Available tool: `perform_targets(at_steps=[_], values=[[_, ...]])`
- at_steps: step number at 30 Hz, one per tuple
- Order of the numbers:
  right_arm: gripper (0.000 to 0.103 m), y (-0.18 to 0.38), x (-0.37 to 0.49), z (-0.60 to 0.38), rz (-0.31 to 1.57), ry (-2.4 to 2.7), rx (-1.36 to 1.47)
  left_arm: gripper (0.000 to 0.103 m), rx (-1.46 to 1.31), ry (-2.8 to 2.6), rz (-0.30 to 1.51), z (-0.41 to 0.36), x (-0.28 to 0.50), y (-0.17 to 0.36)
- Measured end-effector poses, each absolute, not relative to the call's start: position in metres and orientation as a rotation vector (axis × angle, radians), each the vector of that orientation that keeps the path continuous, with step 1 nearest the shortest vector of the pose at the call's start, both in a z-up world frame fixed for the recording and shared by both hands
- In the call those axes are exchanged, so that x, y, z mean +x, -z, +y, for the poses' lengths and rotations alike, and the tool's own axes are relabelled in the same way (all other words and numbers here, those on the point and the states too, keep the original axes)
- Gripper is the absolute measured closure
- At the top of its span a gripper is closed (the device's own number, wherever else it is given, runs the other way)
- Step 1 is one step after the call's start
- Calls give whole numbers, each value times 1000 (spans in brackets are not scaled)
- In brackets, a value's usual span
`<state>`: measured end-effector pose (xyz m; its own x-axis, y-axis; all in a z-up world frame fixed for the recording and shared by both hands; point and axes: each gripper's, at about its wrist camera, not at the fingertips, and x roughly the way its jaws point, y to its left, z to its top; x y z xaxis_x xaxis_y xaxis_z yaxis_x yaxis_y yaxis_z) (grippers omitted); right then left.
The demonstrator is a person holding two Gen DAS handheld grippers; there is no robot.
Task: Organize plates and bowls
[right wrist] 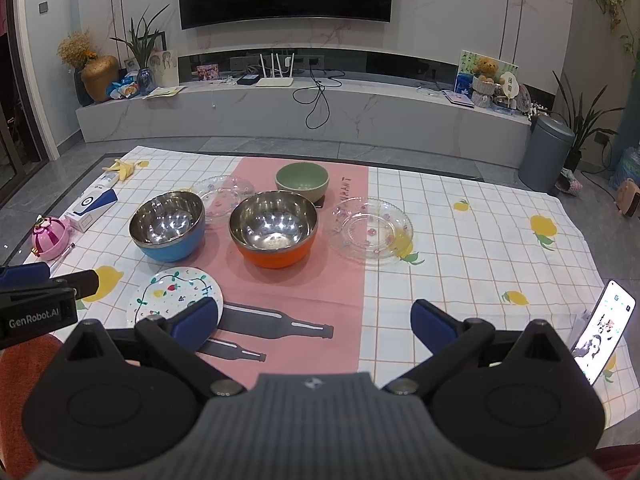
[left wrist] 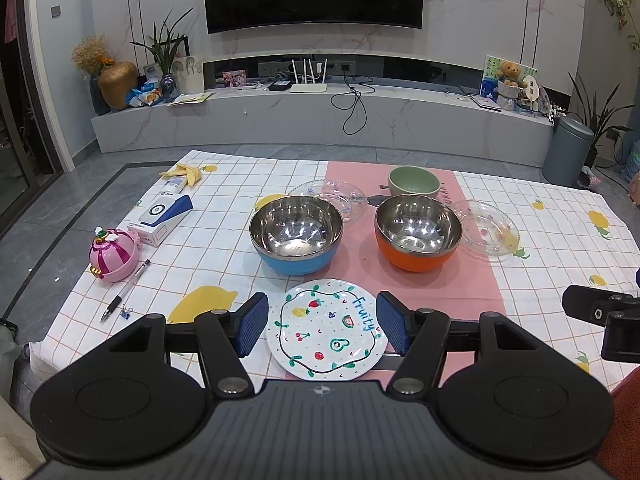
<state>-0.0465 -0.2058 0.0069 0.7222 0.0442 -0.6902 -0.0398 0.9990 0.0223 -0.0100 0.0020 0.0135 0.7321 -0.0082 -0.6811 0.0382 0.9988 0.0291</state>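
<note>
A white fruit-painted plate (left wrist: 326, 330) lies at the table's near edge, framed by my open left gripper (left wrist: 322, 326), which hovers above it without touching. Behind it stand a blue steel bowl (left wrist: 296, 234) and an orange steel bowl (left wrist: 418, 232). A green bowl (left wrist: 414, 181) sits farther back. One clear glass plate (left wrist: 330, 196) lies behind the blue bowl, another clear glass plate (left wrist: 488, 227) right of the orange bowl. My right gripper (right wrist: 314, 320) hangs open over bare pink cloth, with the painted plate (right wrist: 174, 294) at its left finger. The orange bowl (right wrist: 274, 230) is straight ahead of it.
On the left of the cloth lie a pink toy case (left wrist: 113, 254), a pen (left wrist: 126, 290), a white-and-blue box (left wrist: 164, 216) and a banana peel (left wrist: 186, 172). A lit phone (right wrist: 602, 330) stands propped at the right edge. A grey bin (left wrist: 566, 150) stands on the floor beyond.
</note>
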Motion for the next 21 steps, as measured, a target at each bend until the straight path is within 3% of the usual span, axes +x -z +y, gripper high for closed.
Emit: perform_targets(at_steps=[21], values=[[3, -5, -48, -205, 764, -47, 9, 29, 41, 24, 745, 5, -10, -15]])
